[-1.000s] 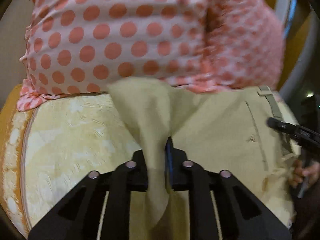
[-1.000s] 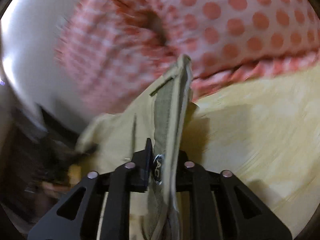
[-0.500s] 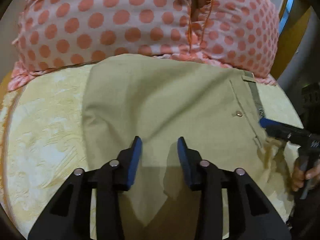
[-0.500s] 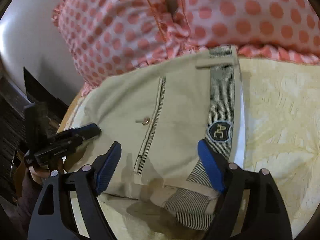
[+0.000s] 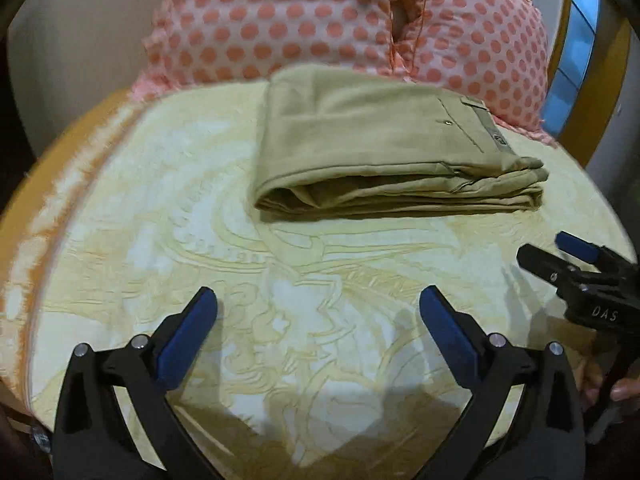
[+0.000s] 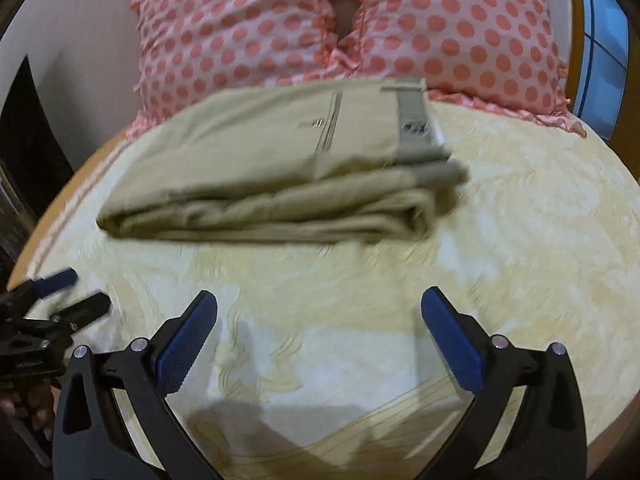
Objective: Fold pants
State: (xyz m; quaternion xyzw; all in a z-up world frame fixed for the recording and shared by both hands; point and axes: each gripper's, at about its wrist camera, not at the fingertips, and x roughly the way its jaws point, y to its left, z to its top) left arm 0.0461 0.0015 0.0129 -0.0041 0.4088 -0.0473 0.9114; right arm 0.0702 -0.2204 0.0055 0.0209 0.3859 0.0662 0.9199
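The khaki pants (image 5: 384, 152) lie folded in a flat stack on the yellow patterned bedspread (image 5: 304, 300), close to the pillows; they also show in the right wrist view (image 6: 280, 168), waistband at the right end. My left gripper (image 5: 318, 308) is open and empty, held back from the stack over bare bedspread. My right gripper (image 6: 318, 308) is open and empty too, also short of the stack. The right gripper shows at the right edge of the left wrist view (image 5: 580, 264); the left one shows at the left edge of the right wrist view (image 6: 52, 300).
Two pink pillows with orange dots (image 5: 344, 20) lie right behind the pants, also in the right wrist view (image 6: 348, 28). The bed's orange border (image 5: 48, 184) runs along the left. A window (image 6: 600, 48) is at the far right.
Both grippers let go of the pants, opened wide and drew back from the stack. The pants now lie folded near the pillows.
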